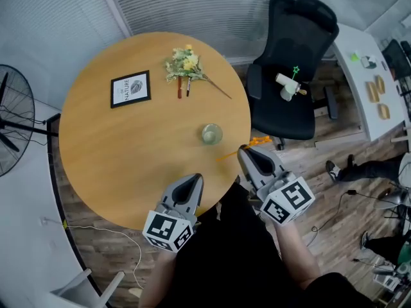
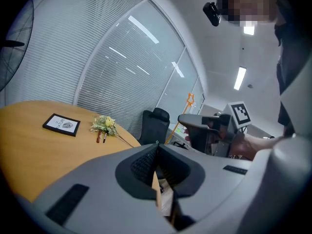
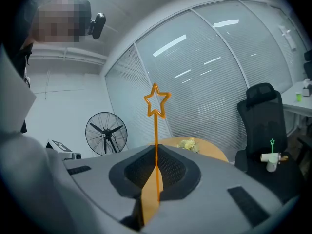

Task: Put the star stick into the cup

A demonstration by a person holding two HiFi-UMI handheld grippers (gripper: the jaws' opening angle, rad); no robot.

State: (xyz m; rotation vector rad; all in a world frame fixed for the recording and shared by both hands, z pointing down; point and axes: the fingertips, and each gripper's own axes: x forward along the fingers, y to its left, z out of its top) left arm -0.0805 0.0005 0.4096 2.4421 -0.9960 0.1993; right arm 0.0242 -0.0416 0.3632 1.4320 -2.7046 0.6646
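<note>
An orange star stick (image 1: pixel 228 154) lies crosswise in my right gripper (image 1: pixel 244 151), which is shut on it just off the table's right edge. In the right gripper view the stick (image 3: pixel 156 140) rises from between the jaws, its star at the top. The clear glass cup (image 1: pixel 211 133) stands upright on the round wooden table (image 1: pixel 115 159), a little up and left of that gripper's tip. My left gripper (image 1: pixel 194 179) is shut and holds nothing, over the table's near edge. From the left gripper (image 2: pixel 157 145) view I see the right gripper (image 2: pixel 207 126) to the right.
A framed picture (image 1: pixel 130 88), a bunch of yellow flowers (image 1: pixel 185 63) and two pens (image 1: pixel 183 86) lie at the table's far side. A black office chair (image 1: pixel 289 111) at the right carries a white roll (image 1: pixel 287 85) and a green star stick (image 1: pixel 296 71). A standing fan (image 1: pixel 11 117) is at the left.
</note>
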